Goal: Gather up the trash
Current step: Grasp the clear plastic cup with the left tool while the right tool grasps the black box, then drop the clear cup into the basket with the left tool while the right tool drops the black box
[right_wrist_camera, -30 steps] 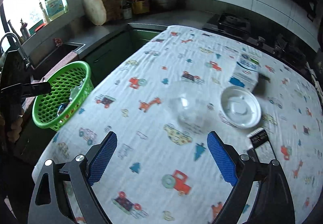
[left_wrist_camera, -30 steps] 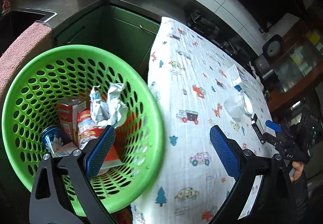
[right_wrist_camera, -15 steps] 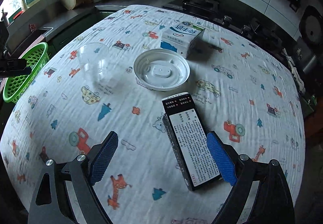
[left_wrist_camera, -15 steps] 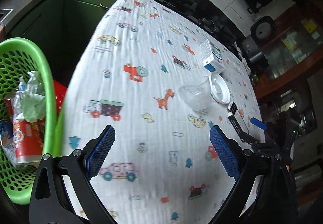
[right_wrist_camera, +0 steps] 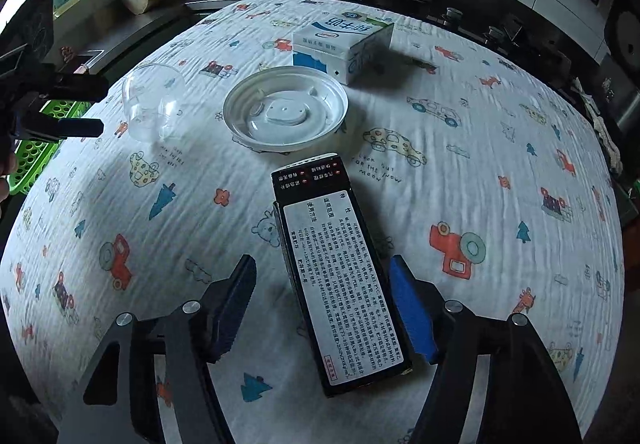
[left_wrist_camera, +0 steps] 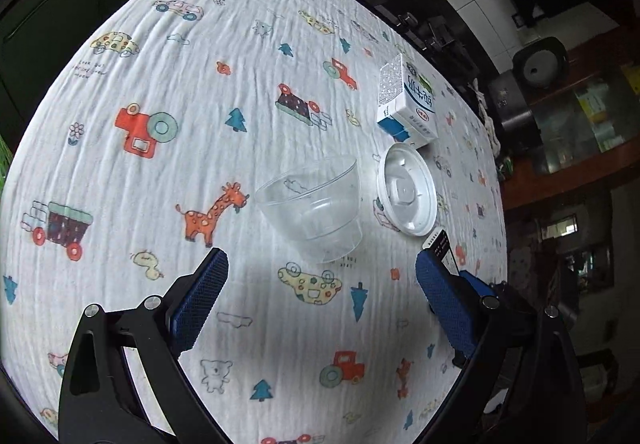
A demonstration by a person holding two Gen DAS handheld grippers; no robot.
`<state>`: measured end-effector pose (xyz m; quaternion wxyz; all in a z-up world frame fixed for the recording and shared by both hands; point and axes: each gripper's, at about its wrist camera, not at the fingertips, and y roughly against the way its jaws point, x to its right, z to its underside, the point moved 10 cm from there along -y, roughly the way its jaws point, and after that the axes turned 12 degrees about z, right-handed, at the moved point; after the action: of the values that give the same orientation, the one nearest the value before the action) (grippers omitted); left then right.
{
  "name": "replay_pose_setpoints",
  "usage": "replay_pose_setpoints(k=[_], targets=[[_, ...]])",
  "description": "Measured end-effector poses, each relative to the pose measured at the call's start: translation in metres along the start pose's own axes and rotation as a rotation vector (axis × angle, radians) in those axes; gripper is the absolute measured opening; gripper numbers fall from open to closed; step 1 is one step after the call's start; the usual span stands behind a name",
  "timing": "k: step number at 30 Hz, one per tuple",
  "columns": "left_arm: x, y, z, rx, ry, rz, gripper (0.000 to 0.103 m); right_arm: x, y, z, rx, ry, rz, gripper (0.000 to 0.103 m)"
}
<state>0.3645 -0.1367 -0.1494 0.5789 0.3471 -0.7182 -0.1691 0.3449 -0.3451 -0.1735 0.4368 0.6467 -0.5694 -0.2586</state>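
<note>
The right tool (right_wrist_camera: pixel 322 304) is closing around the long black box (right_wrist_camera: pixel 340 276) lying flat on the bench (right_wrist_camera: pixel 500 148), pads not yet pressing, while the left tool (left_wrist_camera: pixel 320 308) hangs wide apart near the clear cup (left_wrist_camera: pixel 312 208); next comes a firm clamp, then a lift toward the green basket (right_wrist_camera: pixel 32 152).

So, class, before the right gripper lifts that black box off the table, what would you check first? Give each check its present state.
1. Black box between the right gripper pads: ok.
2. Jaws closing, both pads pressing on box: not ok.
3. Left gripper open, empty: ok.
4. White lid apart from box: ok.
5. Green basket visible for the drop: ok.
6. Room in basket: cannot tell.
</note>
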Motion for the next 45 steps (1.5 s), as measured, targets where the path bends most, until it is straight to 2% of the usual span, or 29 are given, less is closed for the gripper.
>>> replay_pose_setpoints(k=[5, 12, 17, 22, 27, 31, 38, 45], targets=[[0.001, -0.016, -0.008, 0.009, 0.028, -0.014, 0.092, -0.001, -0.002, 0.001, 0.002, 0.017, -0.001, 0.062], [-0.003, -0.028, -0.017, 0.023, 0.063, -0.028, 0.092, 0.001, -0.008, -0.001, -0.007, 0.034, -0.001, 0.062], [-0.003, -0.035, -0.021, 0.013, 0.051, -0.045, 0.076, 0.0, -0.012, -0.004, -0.01, 0.043, 0.006, 0.062], [-0.008, -0.039, -0.021, 0.018, 0.07, -0.051, 0.073, -0.004, -0.013, -0.004, -0.014, 0.047, 0.005, 0.059], [-0.011, -0.04, -0.026, 0.027, 0.053, -0.072, 0.061, -0.004, -0.011, -0.004, -0.017, 0.032, 0.002, 0.05], [-0.009, -0.04, -0.028, 0.028, 0.021, -0.085, 0.06, -0.006, -0.008, -0.003, -0.015, 0.028, 0.0, 0.048], [-0.008, -0.023, -0.015, 0.01, -0.023, -0.062, 0.06, -0.012, 0.01, -0.003, 0.002, -0.003, -0.022, 0.046], [-0.01, 0.02, -0.003, 0.037, -0.072, -0.056, 0.06, -0.037, 0.036, -0.007, 0.036, 0.002, -0.047, 0.045]])
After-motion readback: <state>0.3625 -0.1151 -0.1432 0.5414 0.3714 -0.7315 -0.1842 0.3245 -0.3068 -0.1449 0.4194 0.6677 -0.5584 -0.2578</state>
